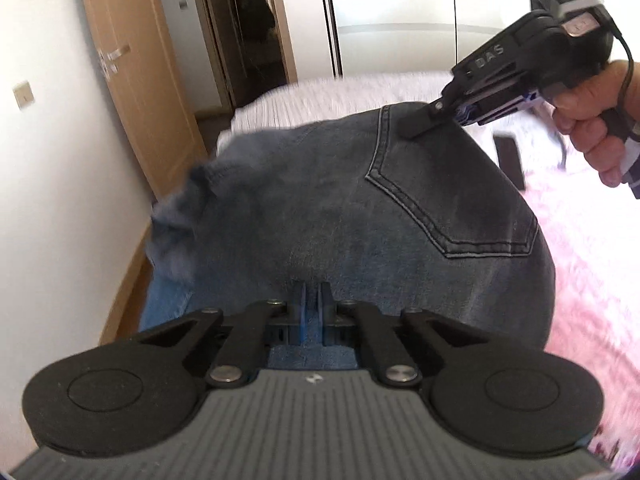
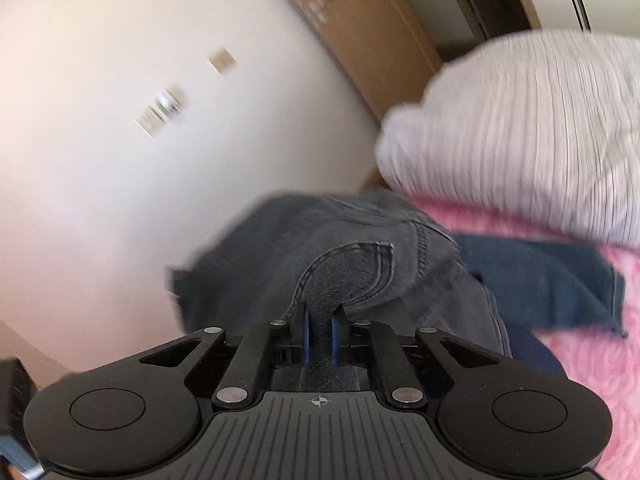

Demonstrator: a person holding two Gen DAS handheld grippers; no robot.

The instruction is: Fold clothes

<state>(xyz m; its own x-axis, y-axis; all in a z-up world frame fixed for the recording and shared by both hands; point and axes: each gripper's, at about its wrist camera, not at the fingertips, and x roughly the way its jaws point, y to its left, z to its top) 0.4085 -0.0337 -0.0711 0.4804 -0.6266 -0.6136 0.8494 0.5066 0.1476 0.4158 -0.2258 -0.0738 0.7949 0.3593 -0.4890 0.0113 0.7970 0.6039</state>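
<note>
Both grippers have the dark grey denim jeans (image 1: 360, 208) lifted above the fluffy pink blanket (image 1: 592, 264) on the bed. The left gripper (image 1: 311, 300) is nearly closed on an edge of cloth, and the right gripper (image 2: 320, 322) pinches a thick fold near the stitched back pocket (image 1: 452, 184). That bulky fold could slip out if tugged, I'd say, dropping one side. The jeans' long axis seems to run away leftward towards the wall, though the blurred far end leaves this uncertain.

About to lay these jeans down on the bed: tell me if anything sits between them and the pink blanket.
Both tools, left and right, grip the jeans. On the pink blanket a dark teal cloth lies right beside them, and a dark flat object lies farther over.
</note>
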